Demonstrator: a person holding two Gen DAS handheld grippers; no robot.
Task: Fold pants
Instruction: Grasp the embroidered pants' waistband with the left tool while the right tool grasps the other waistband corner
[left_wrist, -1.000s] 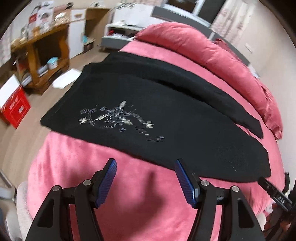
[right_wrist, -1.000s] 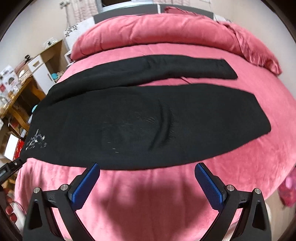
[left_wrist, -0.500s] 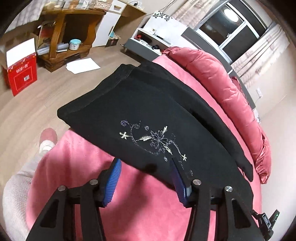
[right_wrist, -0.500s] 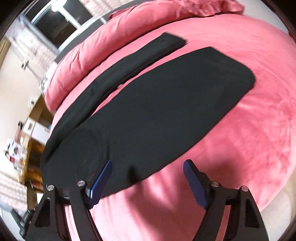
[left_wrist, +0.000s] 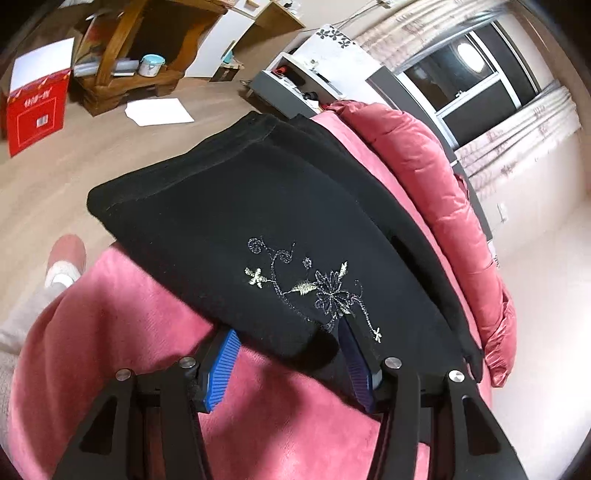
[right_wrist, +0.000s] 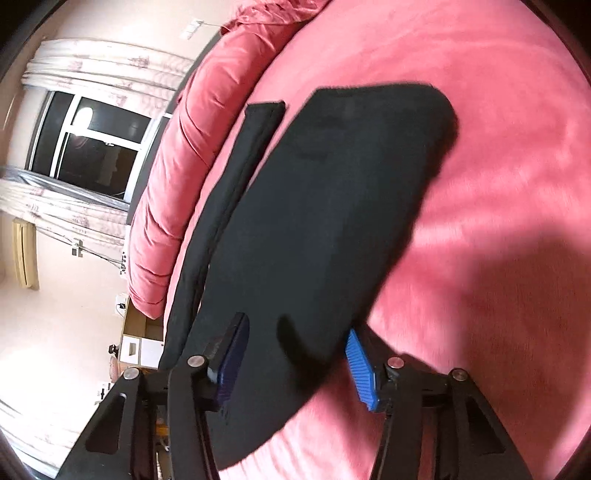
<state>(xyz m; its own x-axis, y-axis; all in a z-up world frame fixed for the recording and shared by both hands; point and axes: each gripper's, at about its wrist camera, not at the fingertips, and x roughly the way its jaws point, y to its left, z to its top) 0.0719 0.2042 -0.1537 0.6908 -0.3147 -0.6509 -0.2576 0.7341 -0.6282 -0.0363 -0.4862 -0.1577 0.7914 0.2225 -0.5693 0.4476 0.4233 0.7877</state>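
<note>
Left tongs (left_wrist: 286, 352) and right tongs (right_wrist: 295, 365) both part-open, straddling near edge of black pants (left_wrist: 258, 221) flat on pink bed (left_wrist: 110, 332); not clamped, probably. Risk: pinching bedcover with fabric, or catching one layer only, skewing the fold.

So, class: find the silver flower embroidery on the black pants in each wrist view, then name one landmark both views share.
Left wrist view: the embroidery sits low and centre-right on the black pants, just above the left gripper.
Right wrist view: not in it; only plain black cloth shows above the right gripper.
Shared landmark: the dark window beyond the bed's rolled pink duvet.
</note>
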